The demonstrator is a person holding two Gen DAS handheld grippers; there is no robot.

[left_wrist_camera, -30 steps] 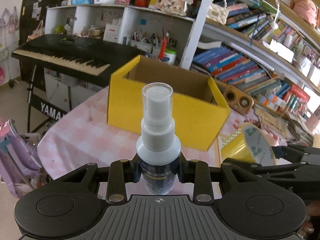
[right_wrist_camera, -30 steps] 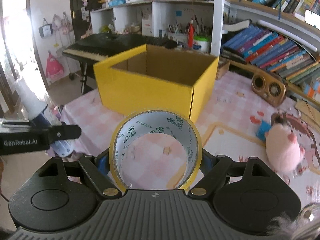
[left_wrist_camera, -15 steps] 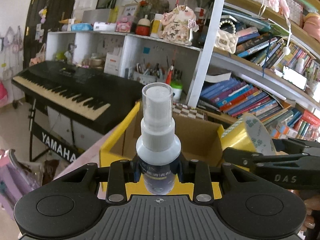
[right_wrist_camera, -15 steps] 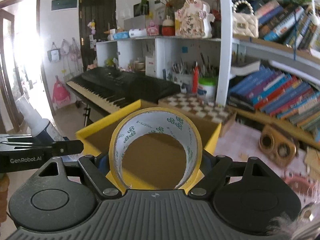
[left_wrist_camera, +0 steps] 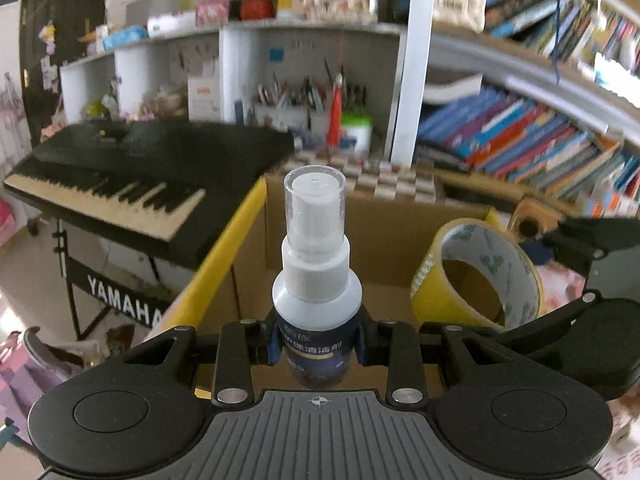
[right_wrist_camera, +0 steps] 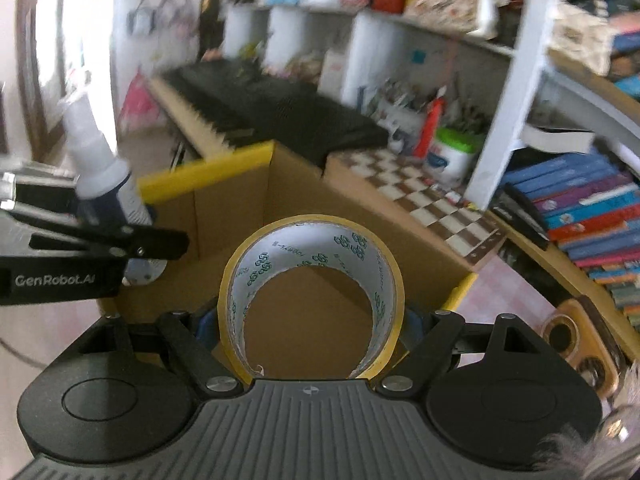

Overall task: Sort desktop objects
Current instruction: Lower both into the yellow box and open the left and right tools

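Note:
My left gripper (left_wrist_camera: 318, 344) is shut on a small spray bottle (left_wrist_camera: 316, 280) with a clear cap and a dark blue label, held upright. A roll of yellow tape (right_wrist_camera: 312, 296) stands on edge in my right gripper (right_wrist_camera: 310, 322), whose pads press on both its sides. Both grippers hang over the open yellow cardboard box (left_wrist_camera: 224, 264), and its brown inside (right_wrist_camera: 312, 312) shows through the roll. In the left wrist view the tape roll (left_wrist_camera: 476, 272) sits to the right. In the right wrist view the spray bottle (right_wrist_camera: 100, 168) and the left gripper (right_wrist_camera: 152, 240) sit at the left.
A black keyboard (left_wrist_camera: 120, 176) on a stand is left of the box. Behind the box lie a chessboard (right_wrist_camera: 432, 200), pen holders (left_wrist_camera: 304, 108) and shelves of books (left_wrist_camera: 540, 144). A wooden speaker (right_wrist_camera: 576, 340) sits on the pink checked tablecloth (right_wrist_camera: 512, 292) at the right.
Both grippers have moved forward from in front of the box to above its opening, each keeping its object. The table in front of the box has left the views.

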